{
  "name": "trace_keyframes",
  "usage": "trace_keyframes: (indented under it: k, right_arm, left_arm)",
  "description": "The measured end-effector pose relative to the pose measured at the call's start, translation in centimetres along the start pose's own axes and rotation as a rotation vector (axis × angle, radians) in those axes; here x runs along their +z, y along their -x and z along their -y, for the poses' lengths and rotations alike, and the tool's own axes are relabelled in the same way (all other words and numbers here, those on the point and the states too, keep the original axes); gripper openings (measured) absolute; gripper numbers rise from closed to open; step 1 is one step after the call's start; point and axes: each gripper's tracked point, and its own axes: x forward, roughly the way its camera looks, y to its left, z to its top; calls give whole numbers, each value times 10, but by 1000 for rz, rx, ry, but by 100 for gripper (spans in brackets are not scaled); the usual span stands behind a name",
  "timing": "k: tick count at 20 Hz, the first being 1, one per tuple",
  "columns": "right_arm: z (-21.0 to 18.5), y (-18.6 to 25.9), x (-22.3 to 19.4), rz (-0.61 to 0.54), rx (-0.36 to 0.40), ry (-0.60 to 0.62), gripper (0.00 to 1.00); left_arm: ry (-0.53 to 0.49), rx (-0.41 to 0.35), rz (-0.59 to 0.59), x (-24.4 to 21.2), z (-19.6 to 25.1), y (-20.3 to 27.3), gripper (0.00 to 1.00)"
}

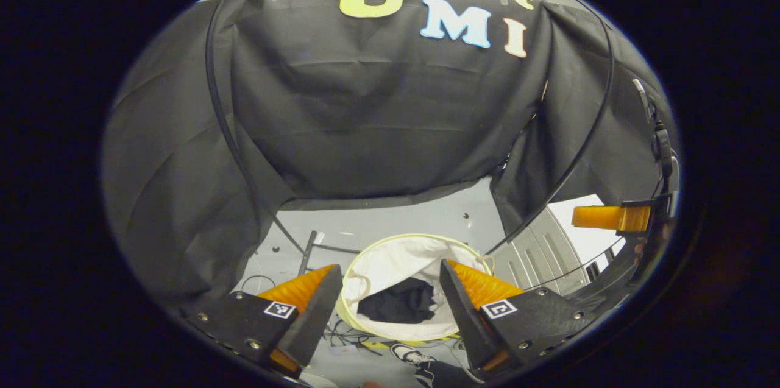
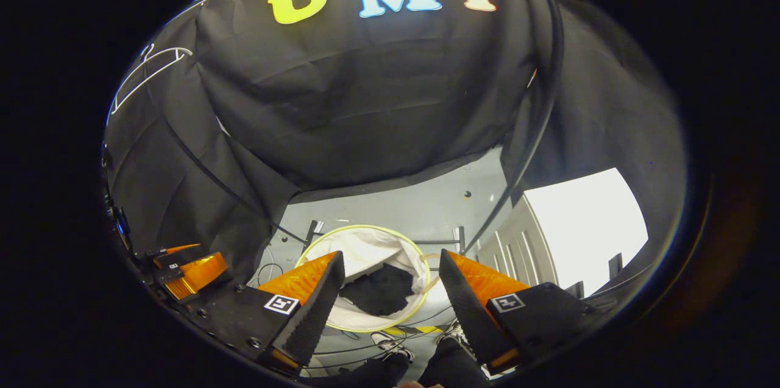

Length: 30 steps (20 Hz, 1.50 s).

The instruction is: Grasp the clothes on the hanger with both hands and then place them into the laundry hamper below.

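Black cloth drapes the booth on all sides, and beneath its hem lies a pale grey floor [image 1: 390,223] strewn with a few cables. On that floor stands the laundry hamper [image 1: 390,263], a white pop-up one with a yellow-green rim, and a dark garment [image 1: 399,301] lies crumpled inside it, against the white lining. The same garment [image 2: 376,289] sits low in the hamper [image 2: 359,248] in the right gripper view. An empty white wire hanger [image 2: 146,71] hangs high against the cloth.

The left gripper [image 1: 390,287] hovers above the hamper with its jaws spread wide and nothing between them. The right gripper [image 2: 391,281] is likewise wide apart and empty; it also appears at the edge of the left gripper view [image 1: 612,217].

By these signs the placing looks done. The garment seems light, soft and limp: it would sag and bunch rather than hold shape, so a pinch on a thick fold of cloth at two spread points would likely carry it best.
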Motion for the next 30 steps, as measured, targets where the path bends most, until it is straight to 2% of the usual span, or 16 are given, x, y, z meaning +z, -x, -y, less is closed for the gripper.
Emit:
trace_keyframes:
  k: [4, 7, 16, 17, 18, 20, 21, 22, 23, 26, 28, 30]
  right_arm:
    - [34, 22, 17, 71, -41, 11, 98]
    - [54, 45, 39, 152, -53, 27, 98]
    - [99, 130, 137, 495, -20, 135, 98]
    - [104, 141, 149, 534, -19, 142, 98]
    - [110, 151, 156, 565, -15, 142, 93]
    - [116, 172, 173, 629, 7, 131, 93]
    - [120, 183, 184, 667, 14, 128, 98]
    - [124, 194, 192, 698, 17, 126, 93]
    - [128, 203, 201, 731, 14, 127, 98]
    - [142, 229, 224, 828, -4, 112, 98]
    - [138, 248, 240, 903, 21, 109, 95]
    - [135, 254, 242, 925, 55, 110, 98]
  left_arm:
    - [-33, 37, 64, 28, 15, 25, 94]
    - [-50, 69, 157, 68, 37, 50, 94]
    - [-36, 146, 479, 195, 146, 123, 93]
    - [-23, 147, 504, 203, 150, 134, 93]
    - [-8, 147, 532, 215, 156, 144, 93]
    - [16, 147, 602, 241, 170, 168, 92]
    - [21, 150, 642, 255, 174, 182, 92]
    - [22, 157, 675, 265, 176, 194, 92]
    - [22, 166, 705, 274, 179, 207, 92]
    - [37, 238, 777, 292, 186, 247, 92]
    - [42, 215, 822, 297, 204, 264, 92]
    - [52, 202, 834, 293, 214, 280, 92]
